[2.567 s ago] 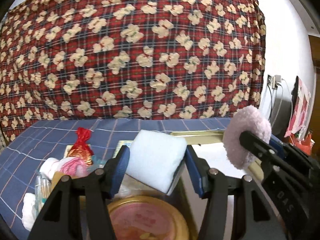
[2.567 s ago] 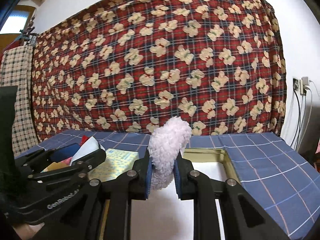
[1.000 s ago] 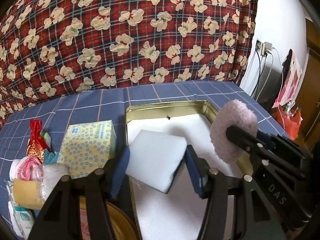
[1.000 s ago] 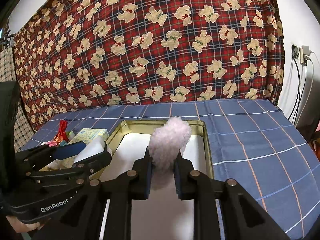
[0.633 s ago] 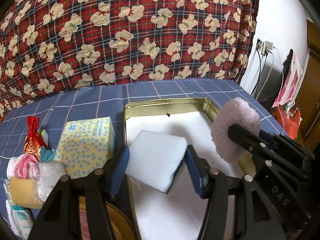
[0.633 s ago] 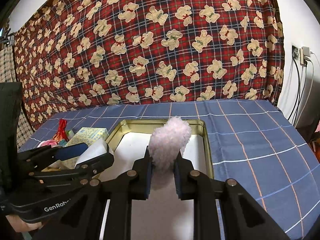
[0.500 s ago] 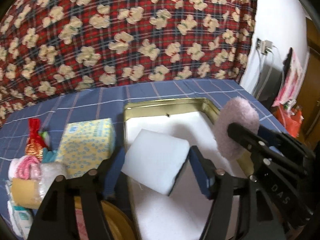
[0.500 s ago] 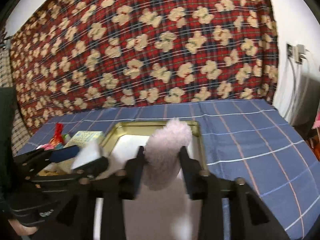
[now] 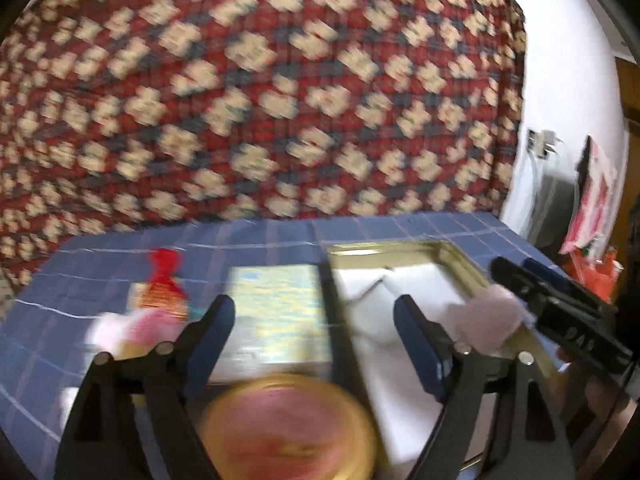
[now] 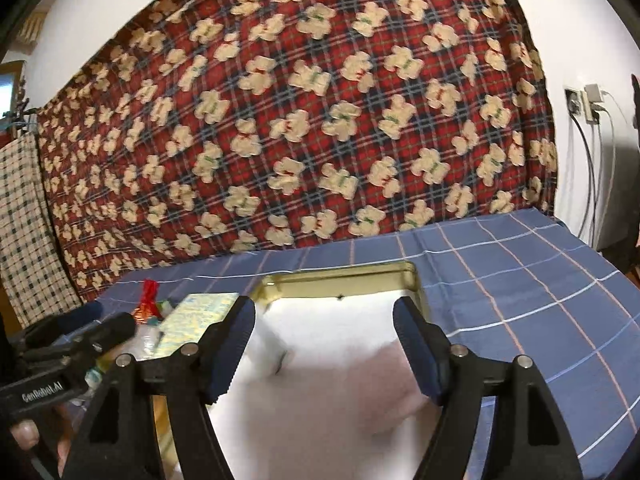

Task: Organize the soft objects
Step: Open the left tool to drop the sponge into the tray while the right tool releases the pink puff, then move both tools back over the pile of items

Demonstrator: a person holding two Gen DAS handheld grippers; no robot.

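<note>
Left gripper (image 9: 314, 330): jaws just opened wide, nothing between them. Sponge (image 9: 370, 300): lies in tin (image 9: 466, 270), centre right of frame.
Right gripper (image 10: 324, 334): jaws just opened, empty. Puff (image 10: 384, 388): blurred, lower centre, in tin (image 10: 340, 278).
Risk: puff near the tin's right rim may roll out; a retreating jaw may snag its pile; sponge may settle tilted.

One gold tin (image 10: 416, 280), one white sponge (image 10: 268, 340), one pink puff (image 9: 486, 320), one yellow tissue pack (image 9: 280, 312), two tongs (image 9: 314, 334) (image 10: 324, 342).
</note>
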